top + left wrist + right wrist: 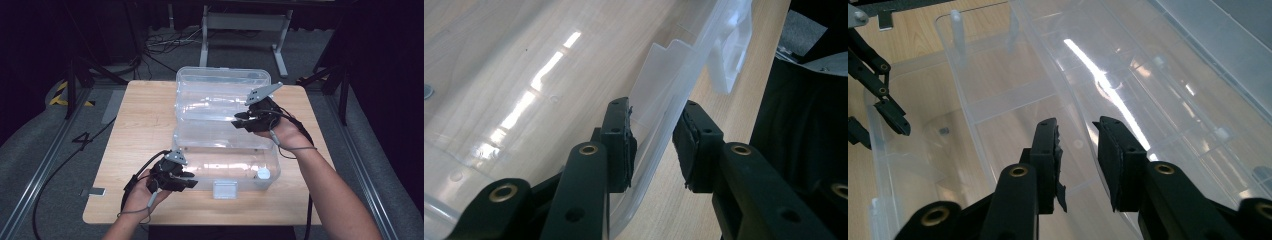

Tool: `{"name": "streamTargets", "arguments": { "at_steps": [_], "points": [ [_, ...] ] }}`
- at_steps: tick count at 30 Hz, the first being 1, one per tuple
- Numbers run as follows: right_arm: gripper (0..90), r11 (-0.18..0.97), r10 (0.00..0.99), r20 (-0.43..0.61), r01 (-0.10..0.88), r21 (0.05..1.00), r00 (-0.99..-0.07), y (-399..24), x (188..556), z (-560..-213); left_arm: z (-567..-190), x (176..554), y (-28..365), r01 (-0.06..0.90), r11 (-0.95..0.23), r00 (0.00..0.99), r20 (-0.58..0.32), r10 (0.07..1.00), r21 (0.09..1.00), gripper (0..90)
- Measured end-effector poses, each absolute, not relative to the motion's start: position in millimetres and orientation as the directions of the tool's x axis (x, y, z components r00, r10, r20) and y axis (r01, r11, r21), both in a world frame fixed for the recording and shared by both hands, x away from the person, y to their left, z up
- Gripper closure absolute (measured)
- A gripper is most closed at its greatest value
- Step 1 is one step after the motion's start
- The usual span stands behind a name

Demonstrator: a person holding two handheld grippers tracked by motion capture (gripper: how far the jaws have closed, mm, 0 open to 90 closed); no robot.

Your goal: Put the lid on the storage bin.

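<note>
A clear plastic box [227, 162] lies open on the wooden table [145, 115], its lid [220, 92] folded back away from me. My left gripper [191, 180] is at the box's front left corner. It is open, and the box's front wall [659, 107] runs between its pads [624, 145] with a gap on the right side. My right gripper [238, 120] hovers over the right part of the lid near the hinge line. It is open too, with a clear curved rim [1080, 125] passing between its jaws. The left gripper [883, 97] also shows far off in the right gripper view.
A clear latch tab [225, 190] hangs from the box's front wall, and a small white round piece [263, 173] sits at its front right corner. A table frame [245, 22] and cables [165, 42] lie on the floor beyond the table.
</note>
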State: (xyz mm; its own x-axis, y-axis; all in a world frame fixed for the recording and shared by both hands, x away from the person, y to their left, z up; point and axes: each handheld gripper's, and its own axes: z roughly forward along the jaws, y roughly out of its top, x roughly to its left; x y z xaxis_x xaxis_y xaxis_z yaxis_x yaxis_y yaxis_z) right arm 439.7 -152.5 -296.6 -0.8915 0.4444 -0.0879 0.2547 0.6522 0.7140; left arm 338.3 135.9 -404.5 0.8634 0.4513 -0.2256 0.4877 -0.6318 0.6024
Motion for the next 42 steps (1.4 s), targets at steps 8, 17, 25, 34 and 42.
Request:
{"name": "streamTargets", "arguments": {
  "at_steps": [8,17,25,34,42],
  "points": [
    [76.6,0.655,0.444,-0.090,0.255,0.711,-0.891,-153,433,-295,-404,338,136,0.487,-0.632,0.864,-0.226,0.451,0.603,69.0],
    [80.4,0.656,0.440,-0.093,0.249,0.712,-0.893,-155,426,-295,-405,338,136,0.489,-0.631,0.863,-0.227,0.452,0.602,68.9],
    [80.4,0.652,0.441,-0.094,0.247,0.717,-0.893,-156,420,-296,-405,338,136,0.488,-0.631,0.863,-0.227,0.452,0.603,69.0],
    [80.3,0.648,0.433,-0.086,0.243,0.722,-0.897,-157,414,-297,-405,338,136,0.487,-0.632,0.864,-0.225,0.451,0.603,69.0],
    [80.3,0.645,0.423,-0.081,0.238,0.726,-0.902,-158,410,-298,-405,338,136,0.487,-0.632,0.864,-0.226,0.450,0.603,69.0]
  ]
}}
